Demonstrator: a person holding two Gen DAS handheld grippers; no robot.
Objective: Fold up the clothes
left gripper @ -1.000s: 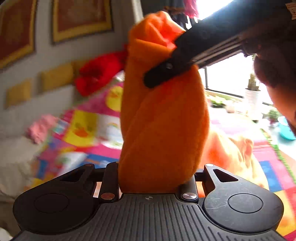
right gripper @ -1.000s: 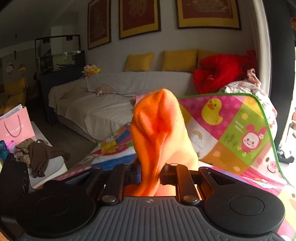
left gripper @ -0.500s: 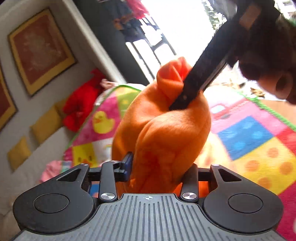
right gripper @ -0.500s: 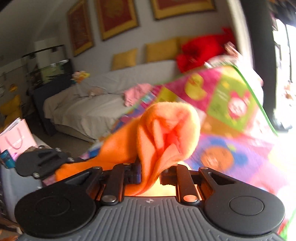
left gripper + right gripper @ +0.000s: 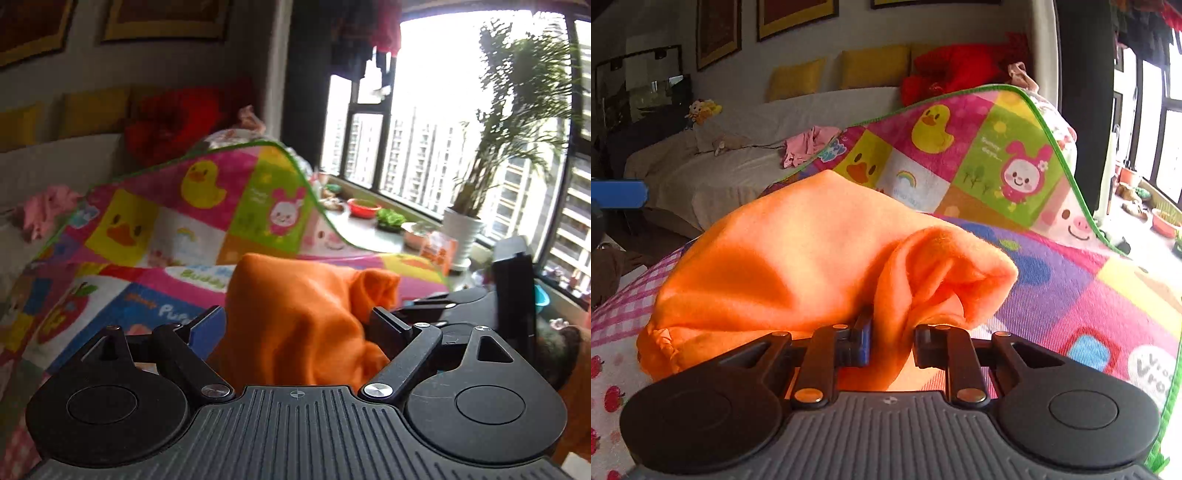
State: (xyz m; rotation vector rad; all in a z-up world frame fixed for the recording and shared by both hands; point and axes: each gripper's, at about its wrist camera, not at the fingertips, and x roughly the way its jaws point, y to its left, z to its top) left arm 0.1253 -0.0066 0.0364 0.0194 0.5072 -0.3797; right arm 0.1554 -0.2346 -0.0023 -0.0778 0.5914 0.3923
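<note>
The left gripper point(image 5: 295, 325) has just been opening; its fingers stand wide apart with the soft orange fleece garment point(image 5: 295, 317) bulging between them, unpinched. The right gripper point(image 5: 892, 343) is clamped on a bunched fold of the same garment point(image 5: 798, 258), which lies slumped on the bright patchwork cartoon play mat point(image 5: 1089, 295), its bulk running leftward from the right fingers. The right hand looks nearer for the next fold.
</note>
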